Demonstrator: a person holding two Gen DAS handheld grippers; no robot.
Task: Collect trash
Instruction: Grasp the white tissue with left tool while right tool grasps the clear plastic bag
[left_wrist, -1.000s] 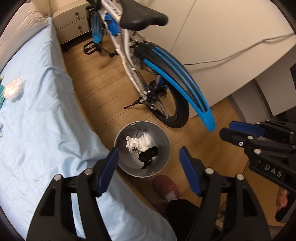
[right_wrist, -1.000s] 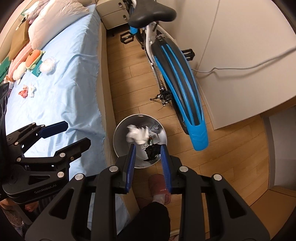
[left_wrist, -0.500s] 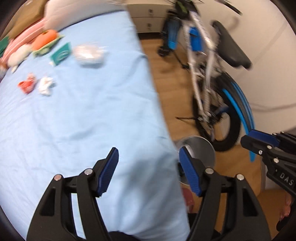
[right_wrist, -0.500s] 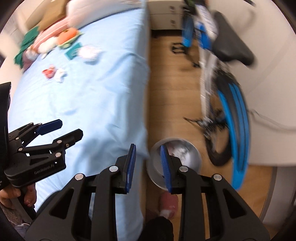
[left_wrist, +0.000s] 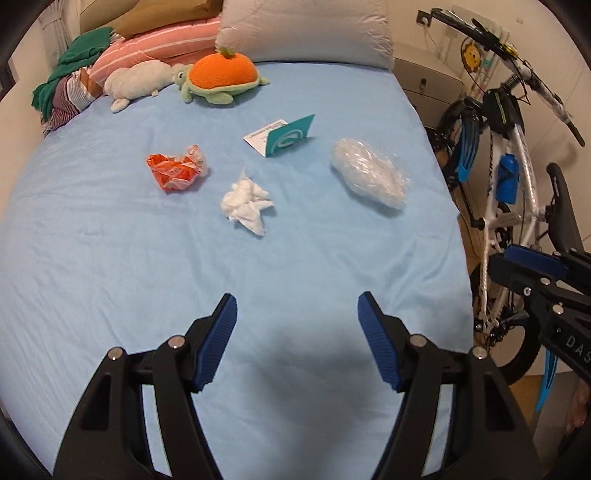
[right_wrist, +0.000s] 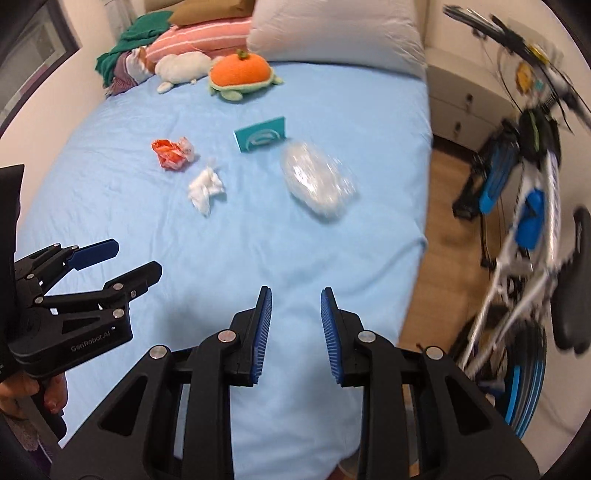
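Blue bed sheet (left_wrist: 110, 258); crumpled tissue (left_wrist: 246, 204) nearest. Your left gripper (left_wrist: 297, 343) gapes wide, right gripper (right_wrist: 295, 325) narrower, both empty. Straddle the tissue, pinch clear of cloth.

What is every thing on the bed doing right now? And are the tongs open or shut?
Left tongs: open, empty.
Right tongs: open narrowly, empty.
Orange wrapper: crumpled, lying on the bed.
White tissue: scrunched up, lying on the bed.
Clear plastic bag: bunched up, lying near the bed's edge.
Teal card: propped upright.
Turtle plush: sitting upright by the pillows.
Bicycle: standing beside the bed.
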